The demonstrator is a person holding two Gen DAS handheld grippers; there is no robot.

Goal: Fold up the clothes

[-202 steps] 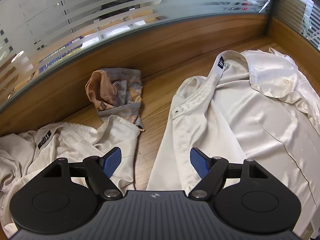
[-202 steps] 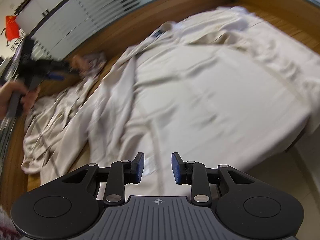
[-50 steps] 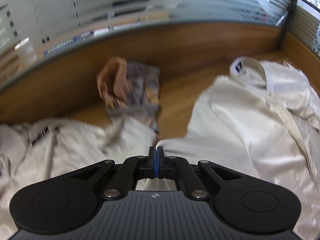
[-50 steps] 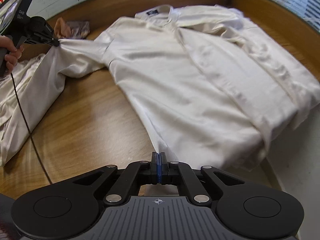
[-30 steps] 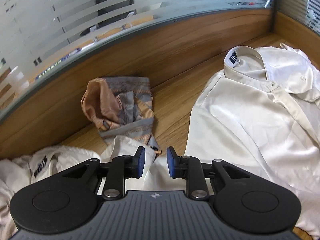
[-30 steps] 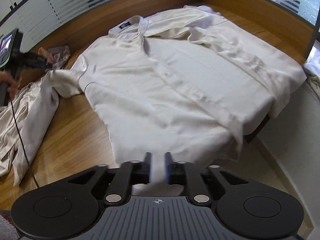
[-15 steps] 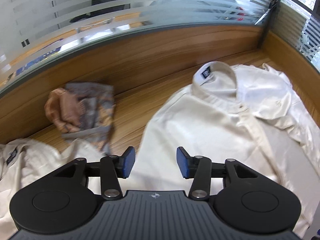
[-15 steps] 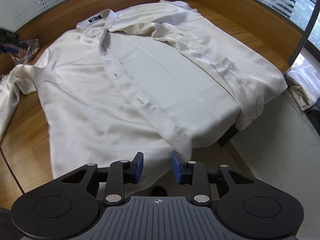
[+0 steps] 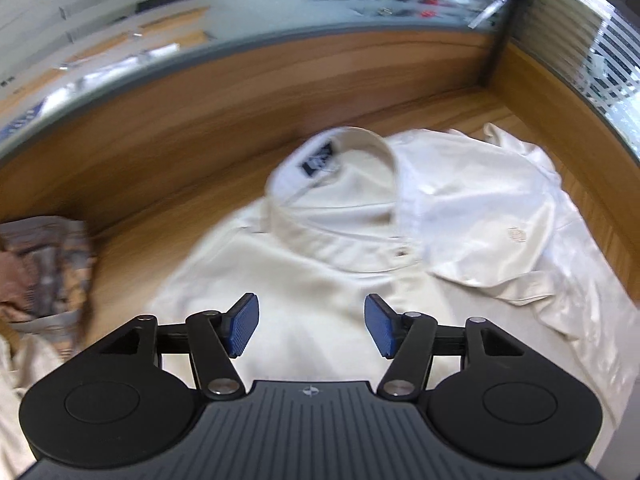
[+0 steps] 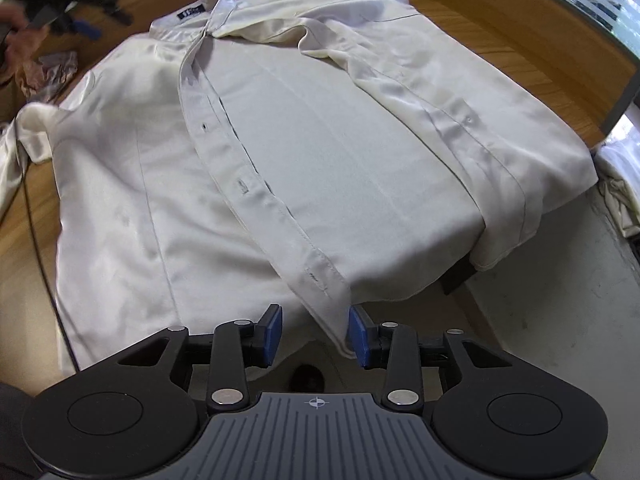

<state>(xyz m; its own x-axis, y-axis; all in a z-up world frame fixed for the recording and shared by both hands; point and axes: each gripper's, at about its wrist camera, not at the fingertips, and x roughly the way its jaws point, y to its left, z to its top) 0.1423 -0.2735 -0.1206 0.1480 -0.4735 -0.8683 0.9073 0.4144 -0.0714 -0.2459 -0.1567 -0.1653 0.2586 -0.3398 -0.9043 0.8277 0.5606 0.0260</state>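
Note:
A cream button shirt (image 10: 312, 152) lies face up on the wooden table (image 10: 24, 248), collar at the far end, its hem hanging over the near edge. In the left wrist view I see its collar with a dark label (image 9: 318, 160) and the shoulder area. My left gripper (image 9: 311, 330) hovers above the shirt's shoulder, jaws opening, nothing between them. My right gripper (image 10: 314, 334) is at the hem; its jaws are opening around the bottom of the button placket (image 10: 320, 292), pads not pressing it. The left gripper (image 10: 86, 26) shows far left in the right wrist view, with a hand on it.
A brown and grey patterned cloth (image 9: 44, 264) lies bunched at the left by the wooden back wall (image 9: 240, 104). Another cream garment (image 9: 16, 380) lies at the near left. A pale folded cloth (image 10: 620, 176) sits past the table's right end. A thin cable (image 10: 36, 232) crosses the table.
Both grippers let go of the shirt and their jaws widened. The left gripper moved right, from the sleeve toward the collar. The right gripper came in lower at the hem by the placket.

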